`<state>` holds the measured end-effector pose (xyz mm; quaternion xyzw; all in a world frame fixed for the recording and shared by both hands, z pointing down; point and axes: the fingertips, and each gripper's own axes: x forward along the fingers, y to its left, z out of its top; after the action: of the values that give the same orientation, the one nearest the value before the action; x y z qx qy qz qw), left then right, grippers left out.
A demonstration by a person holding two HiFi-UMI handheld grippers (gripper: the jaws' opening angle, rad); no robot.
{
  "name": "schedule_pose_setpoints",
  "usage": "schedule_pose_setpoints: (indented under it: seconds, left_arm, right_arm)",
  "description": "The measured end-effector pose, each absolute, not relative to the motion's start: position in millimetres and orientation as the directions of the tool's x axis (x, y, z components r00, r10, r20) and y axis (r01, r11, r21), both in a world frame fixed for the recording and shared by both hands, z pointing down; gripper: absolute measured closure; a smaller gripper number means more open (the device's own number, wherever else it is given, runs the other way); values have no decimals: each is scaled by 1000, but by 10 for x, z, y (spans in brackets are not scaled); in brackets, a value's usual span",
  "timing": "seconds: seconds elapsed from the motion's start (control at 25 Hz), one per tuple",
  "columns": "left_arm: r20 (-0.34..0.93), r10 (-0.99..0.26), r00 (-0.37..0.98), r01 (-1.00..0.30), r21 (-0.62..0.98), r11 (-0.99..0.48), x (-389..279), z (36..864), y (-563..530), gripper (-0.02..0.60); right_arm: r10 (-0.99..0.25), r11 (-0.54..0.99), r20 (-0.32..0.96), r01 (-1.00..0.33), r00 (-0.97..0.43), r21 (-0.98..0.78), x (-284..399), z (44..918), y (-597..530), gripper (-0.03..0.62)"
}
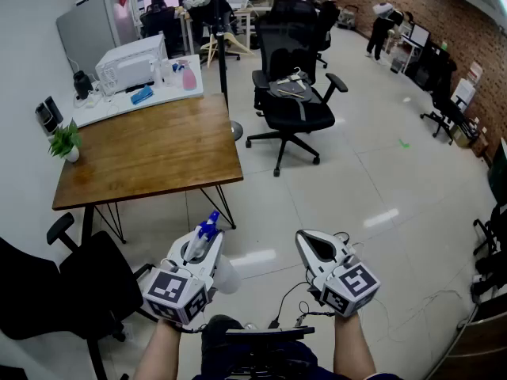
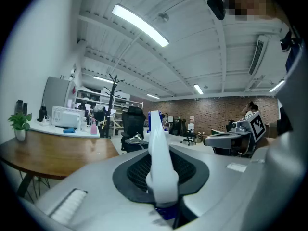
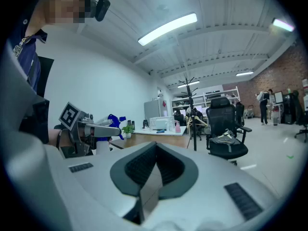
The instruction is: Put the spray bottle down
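Two grippers are held out low in front of the person, over the tiled floor [image 1: 372,180]. The left gripper [image 1: 200,245] is clamped on the spray bottle [image 1: 208,227]: its jaws pinch the white neck, the blue nozzle pokes out ahead, and the white body hangs below. Whether there is liquid in it I cannot tell. The right gripper [image 1: 315,245] has its jaws pressed together with nothing between them.

Ahead and to the left stands the wooden table [image 1: 150,153], its top mostly bare, its near edge facing the person across a short strip of floor. A small potted plant [image 1: 65,142] sits at the left corner, green leaves in a white pot. Against the table's far edge is a white desk [image 1: 170,93] with a white boxy appliance [image 1: 131,62], a pink bottle [image 1: 188,77] and a blue item [image 1: 142,95].

To the right the floor is wide and open. A black office chair [image 1: 293,101] with a hanger and grey cloth on its seat stands beyond the table's right corner, beside a coat stand pole [image 1: 220,46]. Another black chair [image 1: 79,283] crowds the left gripper's side, near the table's legs.
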<state>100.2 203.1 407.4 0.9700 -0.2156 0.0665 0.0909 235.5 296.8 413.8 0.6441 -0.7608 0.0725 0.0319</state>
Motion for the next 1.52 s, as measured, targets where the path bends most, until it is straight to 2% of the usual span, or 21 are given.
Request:
schedule_pose_setpoints:
  seconds: [0.44, 1.08, 1.52]
  left_arm:
    - [140, -483, 864, -499, 121, -858, 640, 4049, 1102, 511]
    - [134, -545, 827, -561, 144, -815, 3, 3989, -959, 511]
    - [131, -668, 732, -681, 130, -721, -434, 3968, -1800, 511]
  right_arm:
    - [-964, 226, 128, -972, -232, -65, 2045, 4054, 2000, 592]
    - [-948, 279, 141, -958, -286, -70, 1462, 3924, -160, 592]
    - [-883, 450, 119, -891, -454, -55, 1011, 3834, -1352, 592]
